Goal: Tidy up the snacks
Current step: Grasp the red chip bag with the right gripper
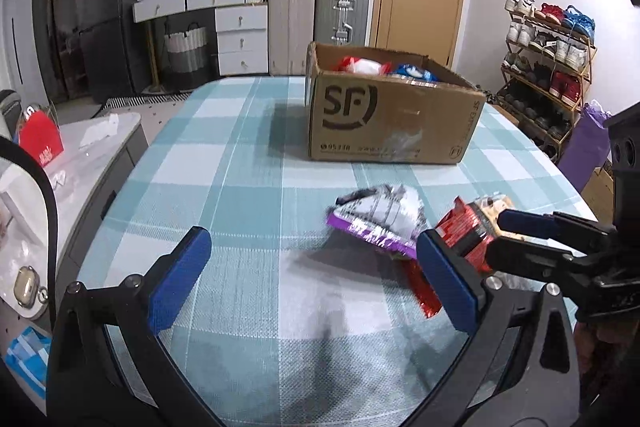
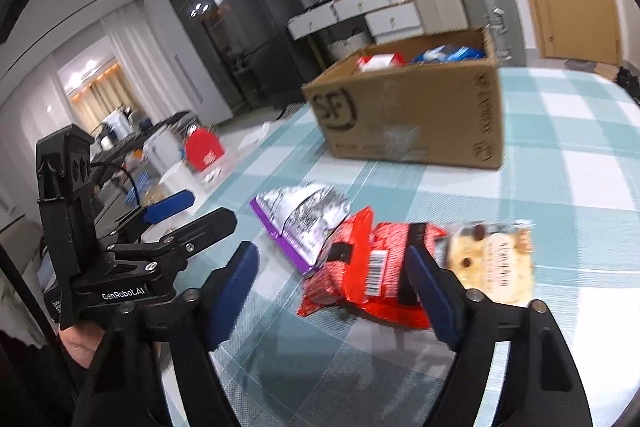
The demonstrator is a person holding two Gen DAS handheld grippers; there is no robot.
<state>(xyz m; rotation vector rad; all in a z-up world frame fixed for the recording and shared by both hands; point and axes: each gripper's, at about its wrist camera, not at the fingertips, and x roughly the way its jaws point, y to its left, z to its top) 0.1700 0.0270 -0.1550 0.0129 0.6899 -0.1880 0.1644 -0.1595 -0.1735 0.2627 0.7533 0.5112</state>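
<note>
Snack packets lie overlapped on counter (image 2: 580, 155), near SF cardboard box (image 2: 412, 115).

- Right tongs (image 2: 332, 287) spread, straddling red packet (image 2: 372, 275), pads not pressing yet.
- Left tongs (image 1: 308, 279) wide, empty, beside purple-edged packet (image 1: 376, 219).
- Risk: red packet overlaps purple and beige packet (image 2: 496, 259); closing may pinch two, or foil slips.
- Blur hides exact overlap, probably slight.
- Tongs close together; collision possible.

Black claw (image 2: 332, 287) frames, blue pads (image 2: 234, 291), silver screws, white "GenRobot.AI" lettering
</note>
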